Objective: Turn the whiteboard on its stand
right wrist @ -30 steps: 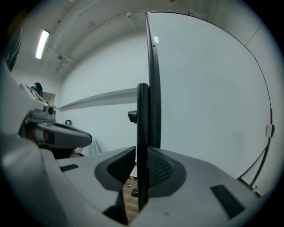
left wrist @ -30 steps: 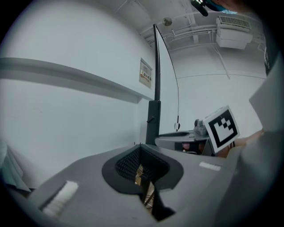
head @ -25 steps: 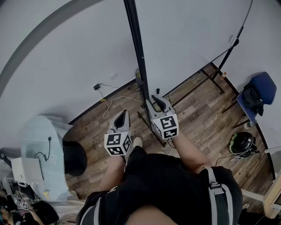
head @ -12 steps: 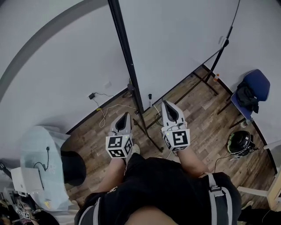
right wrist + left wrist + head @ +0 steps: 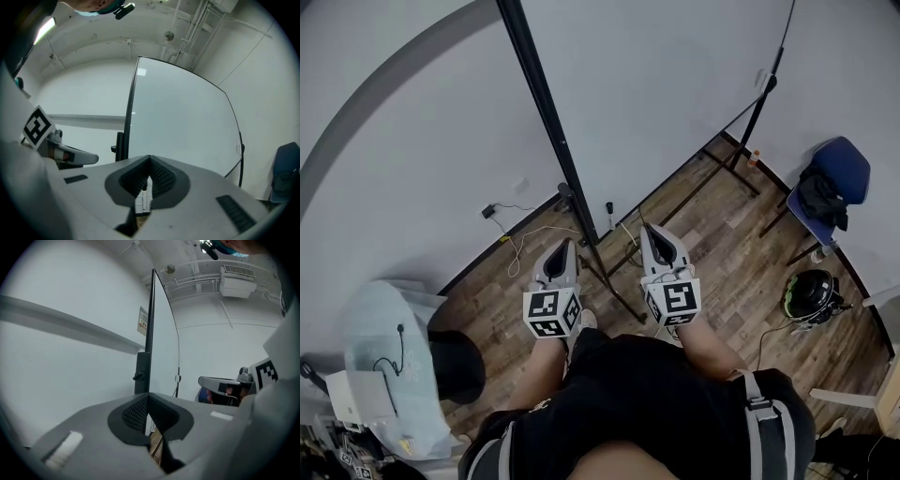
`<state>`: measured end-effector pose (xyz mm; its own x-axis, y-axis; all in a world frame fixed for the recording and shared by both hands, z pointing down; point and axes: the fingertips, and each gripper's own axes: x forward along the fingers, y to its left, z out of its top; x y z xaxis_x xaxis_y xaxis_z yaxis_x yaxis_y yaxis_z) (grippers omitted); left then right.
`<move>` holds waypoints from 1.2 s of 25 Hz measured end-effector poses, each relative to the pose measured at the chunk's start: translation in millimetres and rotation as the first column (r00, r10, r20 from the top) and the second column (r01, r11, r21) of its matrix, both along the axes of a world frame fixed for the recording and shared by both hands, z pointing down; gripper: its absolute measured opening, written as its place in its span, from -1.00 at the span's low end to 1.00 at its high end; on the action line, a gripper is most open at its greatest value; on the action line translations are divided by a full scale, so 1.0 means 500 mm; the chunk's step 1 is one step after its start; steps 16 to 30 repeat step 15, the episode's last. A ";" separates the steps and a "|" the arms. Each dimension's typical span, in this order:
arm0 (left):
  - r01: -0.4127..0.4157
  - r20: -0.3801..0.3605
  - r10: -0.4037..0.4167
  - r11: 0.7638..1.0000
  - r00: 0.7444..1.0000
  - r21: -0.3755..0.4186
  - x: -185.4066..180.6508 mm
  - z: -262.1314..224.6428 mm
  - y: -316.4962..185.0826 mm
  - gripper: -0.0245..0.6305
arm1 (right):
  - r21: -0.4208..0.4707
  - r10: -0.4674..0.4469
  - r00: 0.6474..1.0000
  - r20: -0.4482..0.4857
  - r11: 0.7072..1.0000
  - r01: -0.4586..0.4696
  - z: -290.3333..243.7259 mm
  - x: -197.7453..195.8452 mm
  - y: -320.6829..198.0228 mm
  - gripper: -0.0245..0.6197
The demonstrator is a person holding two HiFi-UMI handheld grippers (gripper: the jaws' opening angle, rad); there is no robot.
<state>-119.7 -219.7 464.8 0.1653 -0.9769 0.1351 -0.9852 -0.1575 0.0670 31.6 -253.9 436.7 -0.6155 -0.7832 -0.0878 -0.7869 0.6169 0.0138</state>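
The whiteboard (image 5: pixel 656 84) is a big white panel in a black frame. It hangs between two black posts, a near post (image 5: pixel 542 122) and a far one (image 5: pixel 757 111), with stand feet (image 5: pixel 614 289) on the wood floor. In the left gripper view the board (image 5: pixel 161 338) shows almost edge-on; in the right gripper view its face (image 5: pixel 183 117) is broad. My left gripper (image 5: pixel 560 247) and right gripper (image 5: pixel 650 232) hang low, one either side of the near post's foot. Both are shut and hold nothing. Neither touches the board.
A blue chair (image 5: pixel 832 183) with dark clothes and a helmet (image 5: pixel 811 296) on the floor are at the right. A pale covered table (image 5: pixel 386 337) and a black bin (image 5: pixel 455 361) stand at the left. Cables (image 5: pixel 520 239) lie by the wall.
My right gripper has drawn back from the near post toward the person. The board's near edge now stands further left in the head view. The left gripper has barely moved.
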 end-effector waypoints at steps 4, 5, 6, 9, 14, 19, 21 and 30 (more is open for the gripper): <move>0.005 -0.008 -0.005 1.000 1.000 -0.013 -0.005 0.007 -0.003 -0.90 | 0.007 -0.014 1.000 -0.012 1.000 0.014 0.000 -0.007 0.005 -0.91; 0.003 -0.010 -0.003 1.000 1.000 -0.016 -0.005 0.009 -0.004 -0.90 | 0.005 -0.015 1.000 -0.013 1.000 0.015 0.002 -0.007 0.004 -0.91; 0.000 -0.012 0.000 1.000 1.000 -0.019 -0.004 0.011 -0.006 -0.90 | 0.002 -0.015 1.000 -0.014 1.000 0.015 0.003 -0.008 0.003 -0.91; -0.010 -0.014 0.010 1.000 1.000 -0.024 0.000 0.015 -0.009 -0.90 | -0.012 -0.010 1.000 -0.018 1.000 0.009 0.009 -0.007 0.001 -0.91; -0.024 -0.017 0.024 0.999 1.000 -0.029 0.007 0.023 -0.008 -0.90 | -0.029 0.000 1.000 -0.023 1.000 0.000 0.016 -0.006 -0.002 -0.91; -0.026 -0.017 0.026 0.999 1.000 -0.030 0.008 0.023 -0.008 -0.90 | -0.032 0.001 1.000 -0.022 0.999 -0.001 0.017 -0.006 -0.003 -0.91; -0.026 -0.017 0.026 0.999 1.000 -0.030 0.008 0.023 -0.008 -0.90 | -0.032 0.001 1.000 -0.022 0.999 -0.001 0.017 -0.006 -0.003 -0.91; -0.026 -0.017 0.026 0.999 1.000 -0.030 0.008 0.023 -0.008 -0.90 | -0.032 0.001 1.000 -0.022 0.999 -0.001 0.017 -0.006 -0.003 -0.91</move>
